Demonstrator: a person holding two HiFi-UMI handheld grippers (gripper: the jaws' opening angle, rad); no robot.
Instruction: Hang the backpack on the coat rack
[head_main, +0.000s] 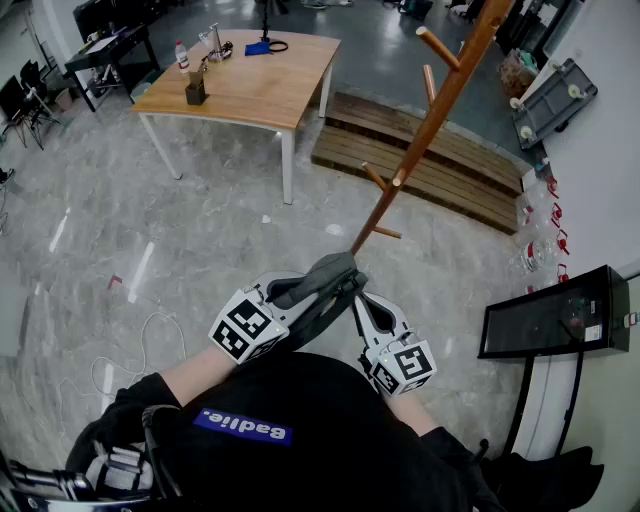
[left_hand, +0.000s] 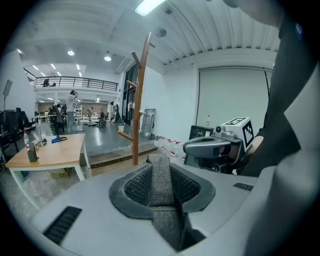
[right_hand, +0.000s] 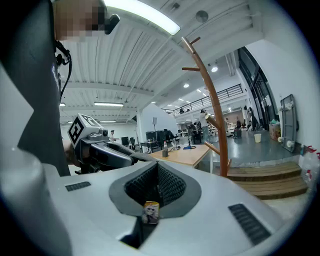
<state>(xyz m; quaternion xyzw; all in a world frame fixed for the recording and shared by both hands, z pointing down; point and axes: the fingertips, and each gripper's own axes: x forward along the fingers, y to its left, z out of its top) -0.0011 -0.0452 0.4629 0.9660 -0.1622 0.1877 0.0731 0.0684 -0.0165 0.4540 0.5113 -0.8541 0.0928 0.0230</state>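
The black backpack with a blue label hangs close against the person at the bottom of the head view. Its grey woven handle rises in front. My left gripper is shut on that handle, and in the left gripper view the grey strap runs between the pads. My right gripper is just to the right of it, jaws together. In the right gripper view a small printed tag shows at the base of the jaws. The wooden coat rack stands directly ahead, its pegs above the grippers.
A wooden table with a bottle and small items stands at the back left. Low wooden steps lie behind the rack. A black panel leans by the right wall. A white cable lies on the floor at left.
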